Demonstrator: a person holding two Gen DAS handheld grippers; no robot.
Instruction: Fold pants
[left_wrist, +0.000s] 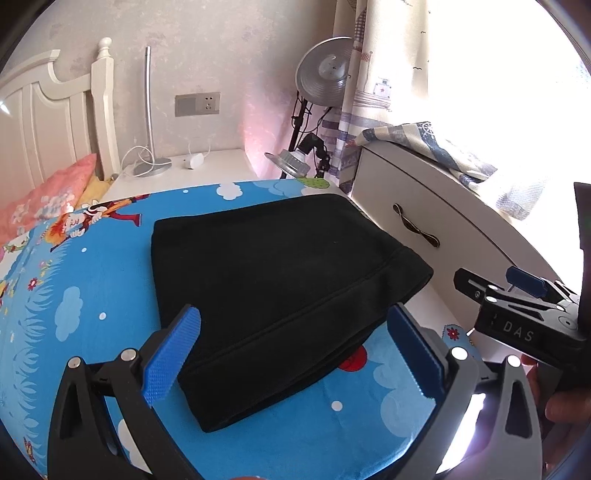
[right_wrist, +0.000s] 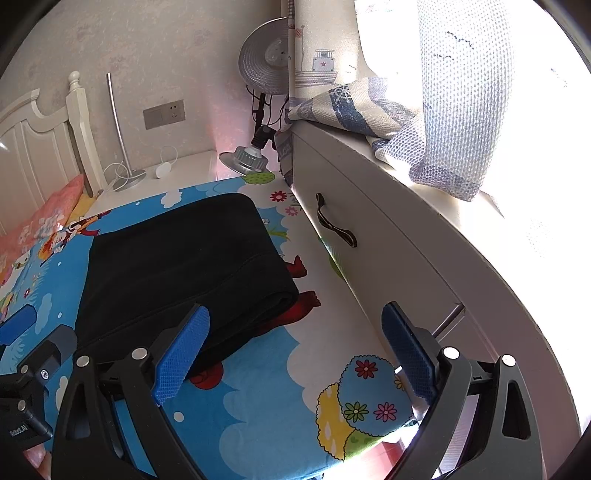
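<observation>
both grippers empty, jaws spread wide. black pants (left_wrist: 273, 291) folded into a compact rectangle, flat on the blue cartoon bedsheet (left_wrist: 74, 295), next to the white drawer unit (left_wrist: 436, 221). left gripper (left_wrist: 295, 354) hovers over the pants' near edge; right gripper (right_wrist: 295, 350) sits just off their right side, over the sheet.

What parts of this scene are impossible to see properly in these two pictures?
- Folded black pants: inner layers hidden by the top layer, both views.
- Window side: washed out by glare.
- Right gripper: its rear cut off by the left wrist view's edge.
- Blue cartoon sheet: partly under the pants.
</observation>
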